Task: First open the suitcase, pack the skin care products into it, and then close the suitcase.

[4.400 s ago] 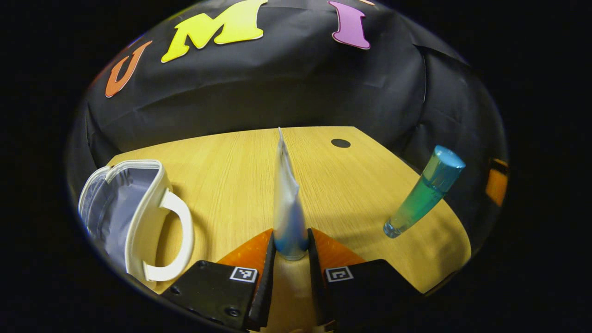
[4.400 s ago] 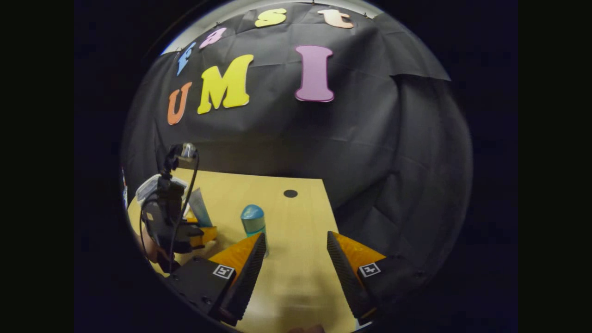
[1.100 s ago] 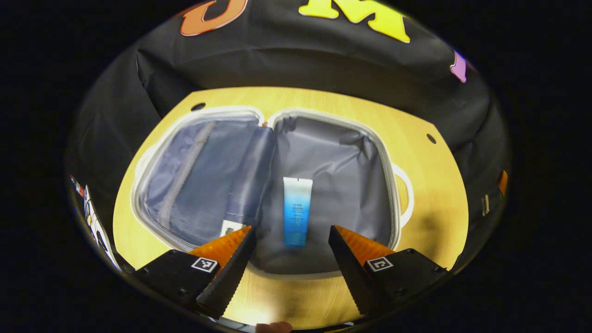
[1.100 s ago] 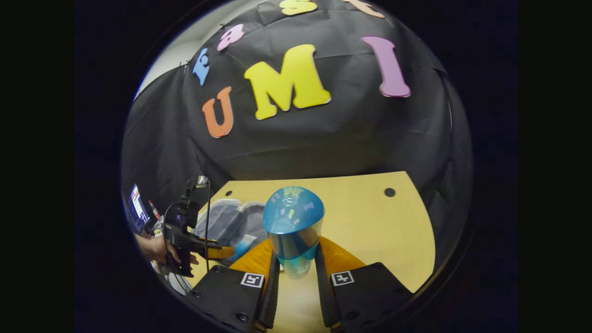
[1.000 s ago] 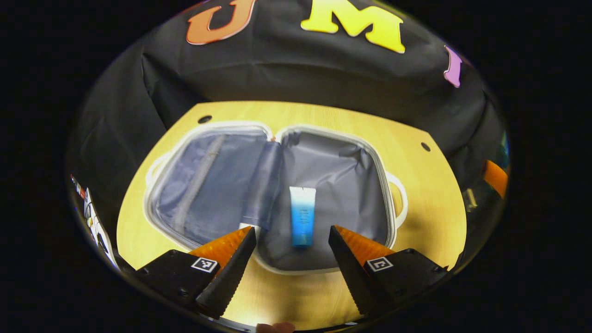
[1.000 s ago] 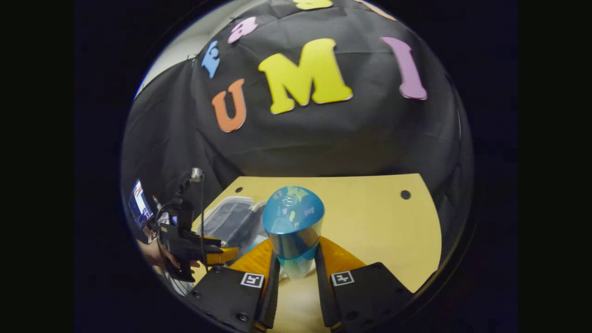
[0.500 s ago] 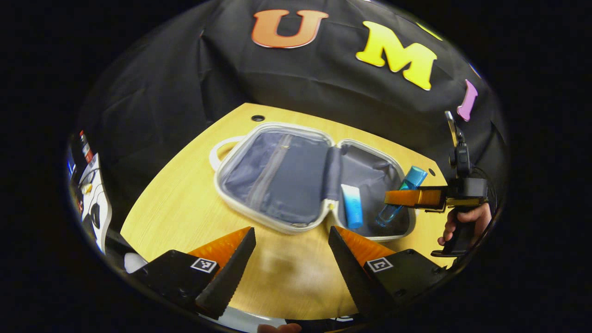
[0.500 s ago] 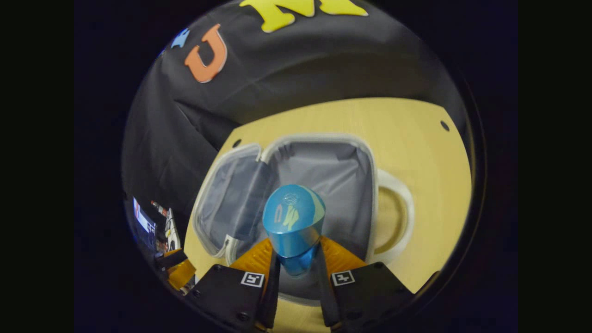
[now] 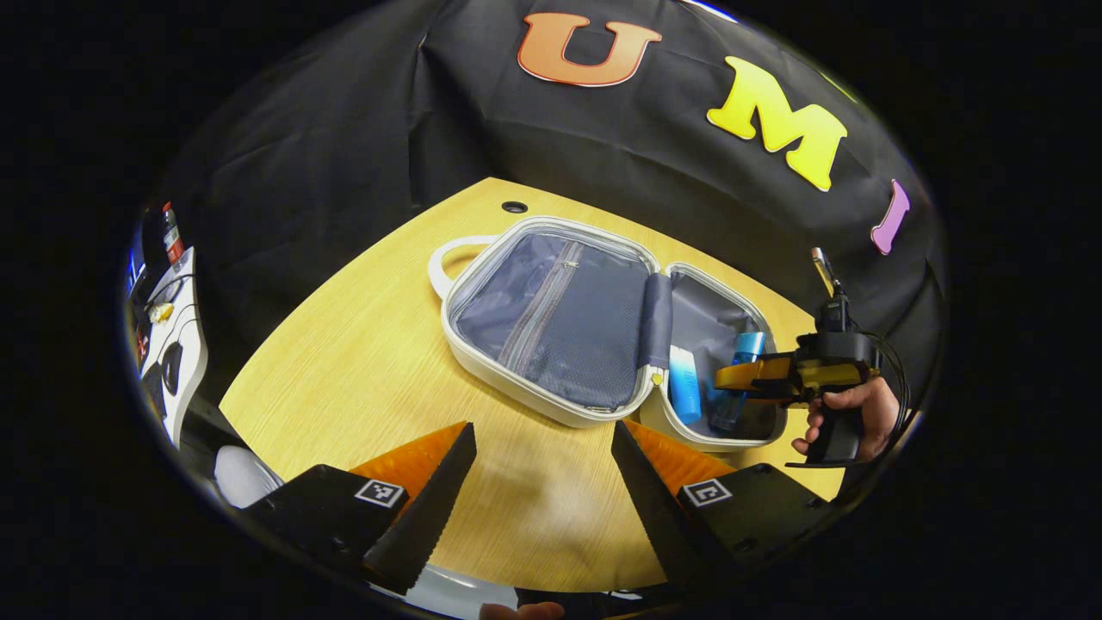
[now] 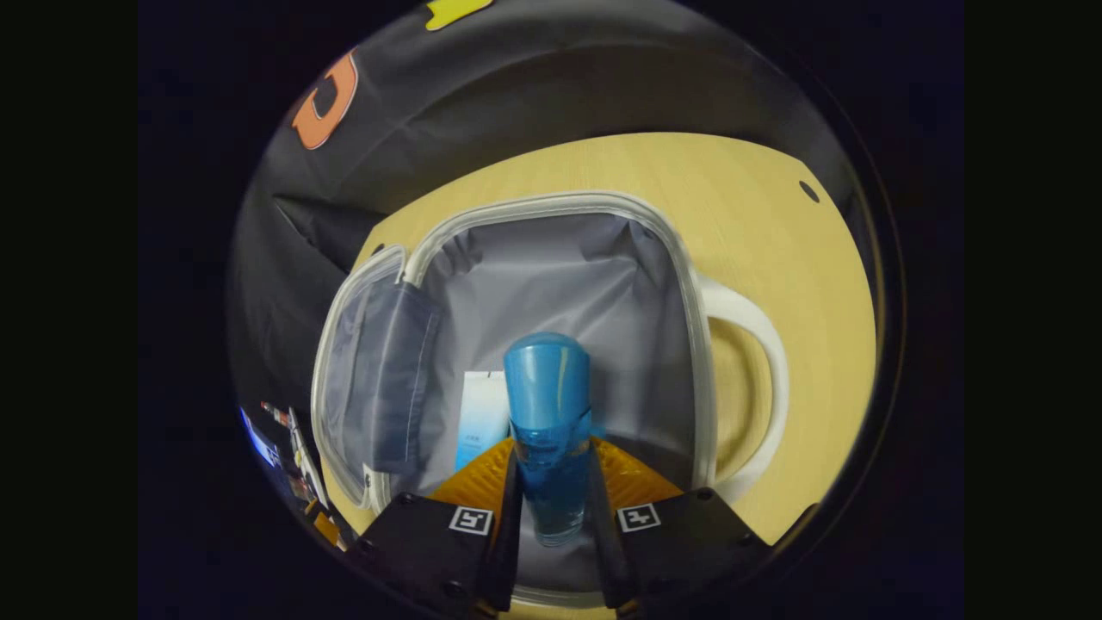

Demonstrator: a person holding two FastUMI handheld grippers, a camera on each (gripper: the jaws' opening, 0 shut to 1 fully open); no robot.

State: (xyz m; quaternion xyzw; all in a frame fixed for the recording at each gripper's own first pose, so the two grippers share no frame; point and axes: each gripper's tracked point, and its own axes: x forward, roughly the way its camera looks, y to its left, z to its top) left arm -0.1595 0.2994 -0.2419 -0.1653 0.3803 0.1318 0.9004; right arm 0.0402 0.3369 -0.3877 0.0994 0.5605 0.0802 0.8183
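Observation:
The white suitcase lies open on the wooden table, its grey-lined halves spread flat. A white-and-blue tube rests in its right half. My right gripper is shut on a blue bottle and holds it low inside that half, beside the tube. In the left gripper view the right gripper, held by a hand, sits over the bottle. My left gripper hangs open above the table in front of the suitcase, with nothing between its fingers.
The suitcase has a white handle on each outer side. Bare wooden table stretches left of and in front of it. A desk with cables and devices stands beyond the table's left edge. Black cloth walls the back.
My right gripper has lowered the blue bottle into the suitcase's right half, beside the tube. My left gripper has drawn back and to the left, still open.

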